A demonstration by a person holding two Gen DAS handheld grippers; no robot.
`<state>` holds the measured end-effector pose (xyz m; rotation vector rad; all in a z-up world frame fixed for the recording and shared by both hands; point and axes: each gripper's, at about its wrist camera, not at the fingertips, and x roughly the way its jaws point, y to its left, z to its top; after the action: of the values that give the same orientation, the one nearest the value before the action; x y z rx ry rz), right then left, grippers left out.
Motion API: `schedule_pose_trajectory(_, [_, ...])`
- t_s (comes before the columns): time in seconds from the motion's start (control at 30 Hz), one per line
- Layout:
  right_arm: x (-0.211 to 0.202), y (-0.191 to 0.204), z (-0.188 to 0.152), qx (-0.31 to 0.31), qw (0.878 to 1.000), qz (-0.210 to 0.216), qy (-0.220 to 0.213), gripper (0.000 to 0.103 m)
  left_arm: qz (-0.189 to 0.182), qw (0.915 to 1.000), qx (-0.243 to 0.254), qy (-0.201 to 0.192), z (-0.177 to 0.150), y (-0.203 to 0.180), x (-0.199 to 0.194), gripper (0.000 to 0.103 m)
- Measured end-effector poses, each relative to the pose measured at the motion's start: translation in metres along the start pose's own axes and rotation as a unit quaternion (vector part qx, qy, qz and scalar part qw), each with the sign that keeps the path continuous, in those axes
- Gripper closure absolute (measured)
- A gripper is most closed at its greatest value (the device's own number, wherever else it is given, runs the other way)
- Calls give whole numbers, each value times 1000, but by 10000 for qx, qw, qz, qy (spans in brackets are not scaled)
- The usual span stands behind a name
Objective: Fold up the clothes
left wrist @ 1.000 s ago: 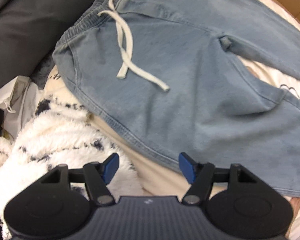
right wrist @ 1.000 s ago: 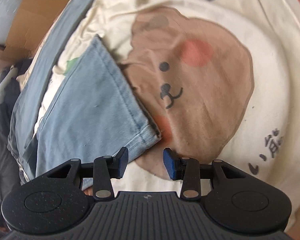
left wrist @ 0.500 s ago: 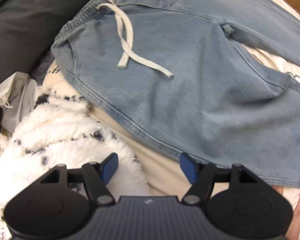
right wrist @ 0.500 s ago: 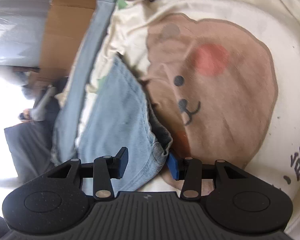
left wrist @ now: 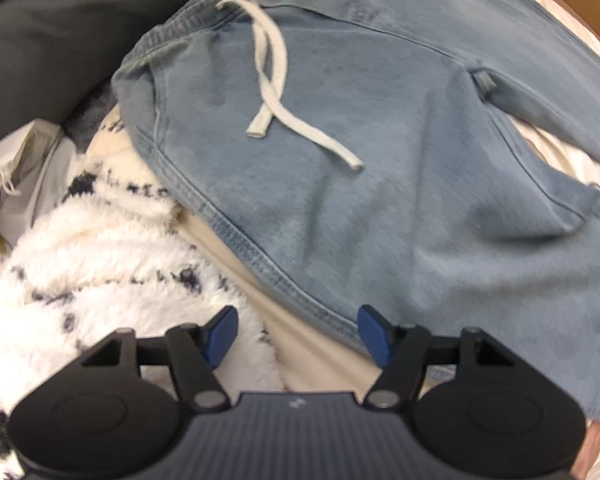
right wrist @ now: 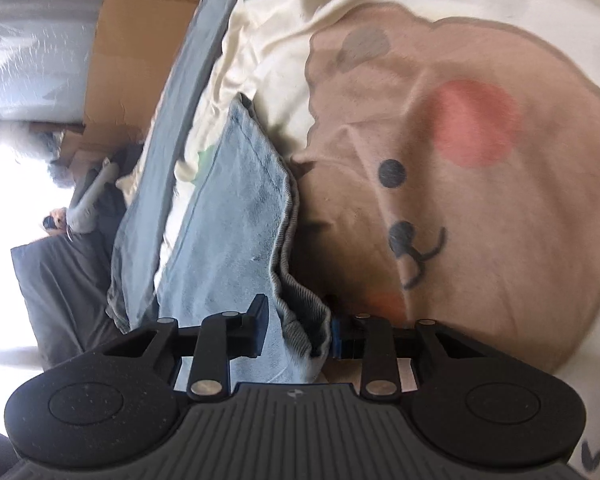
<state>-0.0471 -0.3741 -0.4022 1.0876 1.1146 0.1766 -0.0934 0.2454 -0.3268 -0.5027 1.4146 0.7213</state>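
Your left gripper (left wrist: 298, 334) has bare cream bedding (left wrist: 300, 344) between its jaws; the fluffy white blanket (left wrist: 100, 264) crowds its left, the jeans (left wrist: 380, 160) its right. Cardboard (right wrist: 140, 40) walls the far side.

The light-blue denim trousers (left wrist: 400, 152) lie spread flat with the front up, the elasticated waistband at the far left. A white drawstring (left wrist: 276, 92) hangs loose across the front, its two ends crossed. One leg runs off to the right. In the right wrist view, a leg hem (right wrist: 296, 320) is bunched and lifted, its stitched edge curled over.
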Motion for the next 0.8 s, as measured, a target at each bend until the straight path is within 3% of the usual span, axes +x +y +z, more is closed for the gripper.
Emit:
schedule_pose_trajectory(0.03, [2,3,2,-83,9999,-72,48,89,-15,10000,-49,-56,3,1,0,41])
schedule_pose_trajectory(0.07, [3,7,3,-207,9996,-187,70,93,-24,9998,-135,-136,5,3,1,41])
schedule_pose_trajectory(0.2, [0,25,1,-590,9962,-639,90,93,-151,9981,-569,-156,13,13,7,44])
schedule_pose_trajectory(0.37, [-25,58,-10,-818,9893,-1200,-113,94,-184,9971,-733,-119,12,18,13,46])
schedule_pose_trajectory(0.43, [-41,68,-17,-846,9856,-1443,-234,94,-214,9969,-751,-89,12,20,14,53])
schedule_pose_trajectory(0.63, [-83,68,-39,-612,9806,-1857,-118,94,-327,9950,-934,-97,12,28,17,71])
schedule_pose_trajectory(0.8, [-97,56,-67,-351,9781,-2048,121,94,-216,9931,-1146,-150,17,37,22,73])
